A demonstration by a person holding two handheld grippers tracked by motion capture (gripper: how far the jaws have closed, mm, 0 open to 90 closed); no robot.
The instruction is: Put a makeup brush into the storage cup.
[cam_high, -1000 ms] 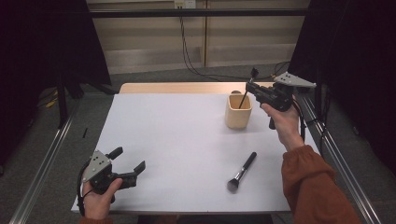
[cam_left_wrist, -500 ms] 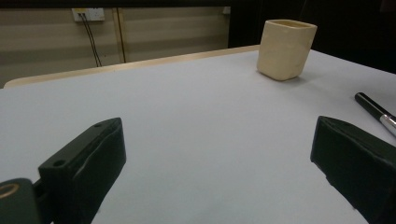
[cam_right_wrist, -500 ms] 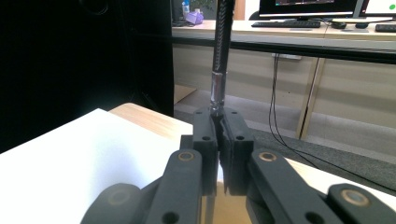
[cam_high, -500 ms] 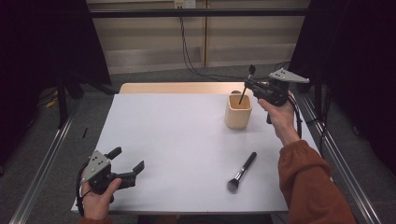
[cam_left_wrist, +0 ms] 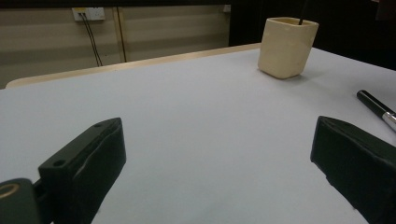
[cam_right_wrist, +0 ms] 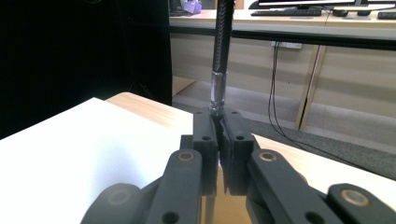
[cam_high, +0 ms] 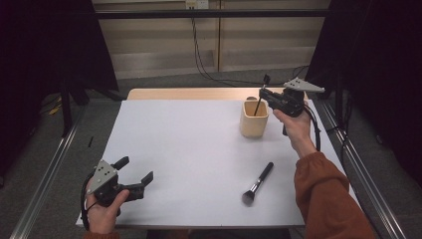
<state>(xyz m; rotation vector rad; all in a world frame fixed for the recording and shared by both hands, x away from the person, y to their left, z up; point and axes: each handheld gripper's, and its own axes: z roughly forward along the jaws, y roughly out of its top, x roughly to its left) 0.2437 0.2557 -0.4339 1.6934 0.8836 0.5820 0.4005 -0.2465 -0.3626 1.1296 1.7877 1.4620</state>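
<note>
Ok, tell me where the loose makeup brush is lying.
In the high view the loose makeup brush lies flat on the white table, right of centre, nearer the person than the beige cup, bristles toward the table's near edge.

Matt wood cup (cam_high: 254, 119) (smooth, pale)

Setting: a laboratory or office-type recording station. Indicators: the counter (cam_high: 189, 149) is covered by a plain white sheet and flanked on the left and right by metal rails (cam_high: 45, 174) at floor level. Black curtains (cam_high: 45, 45) enclose both sides. The far wall is panelled in beige and carries a socket (cam_high: 197, 4) from which black cables (cam_high: 199, 55) run down to a grey carpeted floor (cam_high: 164, 80). In the right gripper view, a far desk (cam_right_wrist: 299, 21) bears a keyboard (cam_right_wrist: 280, 12) and a monitor base.
</note>
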